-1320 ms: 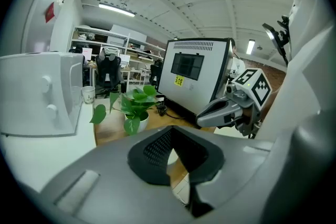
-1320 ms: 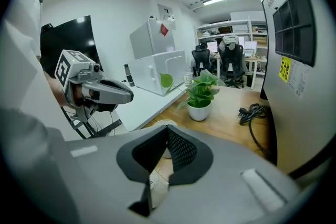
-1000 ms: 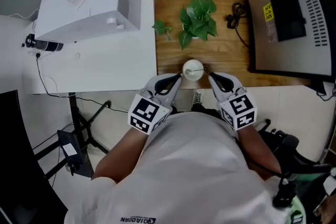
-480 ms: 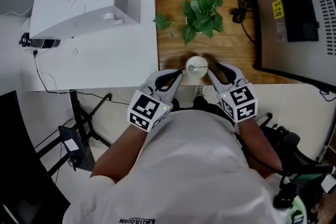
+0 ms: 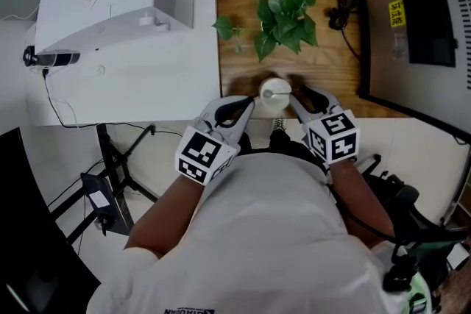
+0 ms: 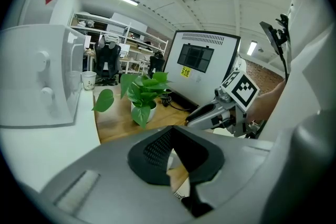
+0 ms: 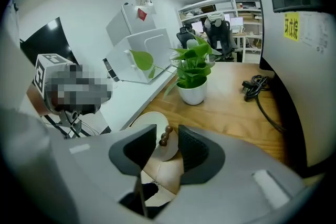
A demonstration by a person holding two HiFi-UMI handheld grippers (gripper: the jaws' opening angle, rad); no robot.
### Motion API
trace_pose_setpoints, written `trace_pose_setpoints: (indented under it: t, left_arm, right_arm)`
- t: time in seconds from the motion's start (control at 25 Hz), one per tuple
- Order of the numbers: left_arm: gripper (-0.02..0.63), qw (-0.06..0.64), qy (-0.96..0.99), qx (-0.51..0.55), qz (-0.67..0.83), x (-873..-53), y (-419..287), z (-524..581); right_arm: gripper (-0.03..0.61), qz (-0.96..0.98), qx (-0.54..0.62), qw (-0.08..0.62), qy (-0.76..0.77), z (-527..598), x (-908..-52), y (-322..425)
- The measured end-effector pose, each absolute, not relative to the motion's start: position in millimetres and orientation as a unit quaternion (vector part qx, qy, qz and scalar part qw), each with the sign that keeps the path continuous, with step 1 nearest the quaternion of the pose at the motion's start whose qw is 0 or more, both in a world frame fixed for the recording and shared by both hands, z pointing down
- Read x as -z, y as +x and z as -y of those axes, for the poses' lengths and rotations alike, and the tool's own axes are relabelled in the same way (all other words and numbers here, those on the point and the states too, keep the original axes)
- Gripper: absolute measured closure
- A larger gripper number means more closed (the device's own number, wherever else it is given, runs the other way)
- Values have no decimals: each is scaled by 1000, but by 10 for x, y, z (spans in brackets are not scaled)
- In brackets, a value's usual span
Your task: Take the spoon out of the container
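Right gripper (image 7: 168, 147), jaws just opened wide, straddles the spoon's (image 7: 164, 136) beaded brown handle over the white container (image 7: 146, 124) at the wooden table's (image 5: 324, 70) near edge. Left gripper (image 6: 170, 140) closed, empty.

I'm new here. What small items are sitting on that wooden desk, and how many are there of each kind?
Potted plant: 1
White container: 1
Spoon (standing in the container): 1
Black cable: 1
Total: 4
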State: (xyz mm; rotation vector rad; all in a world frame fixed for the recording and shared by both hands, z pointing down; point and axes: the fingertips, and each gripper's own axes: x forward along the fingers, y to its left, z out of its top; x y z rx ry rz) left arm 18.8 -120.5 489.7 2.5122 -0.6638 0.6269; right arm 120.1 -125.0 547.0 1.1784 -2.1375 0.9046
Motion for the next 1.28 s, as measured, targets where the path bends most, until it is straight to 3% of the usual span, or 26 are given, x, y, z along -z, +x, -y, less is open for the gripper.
trace_pose_setpoints:
  t: [0.4, 1.28]
  left_arm:
    - [609, 241, 912, -224, 244, -4909, 180, 1223]
    - [609, 231, 917, -207, 249, -4812, 101, 1144]
  right_arm:
    - [514, 786, -361, 264, 427, 1253, -5554, 1148]
    - [522, 798, -334, 234, 443, 1170, -5267, 1110]
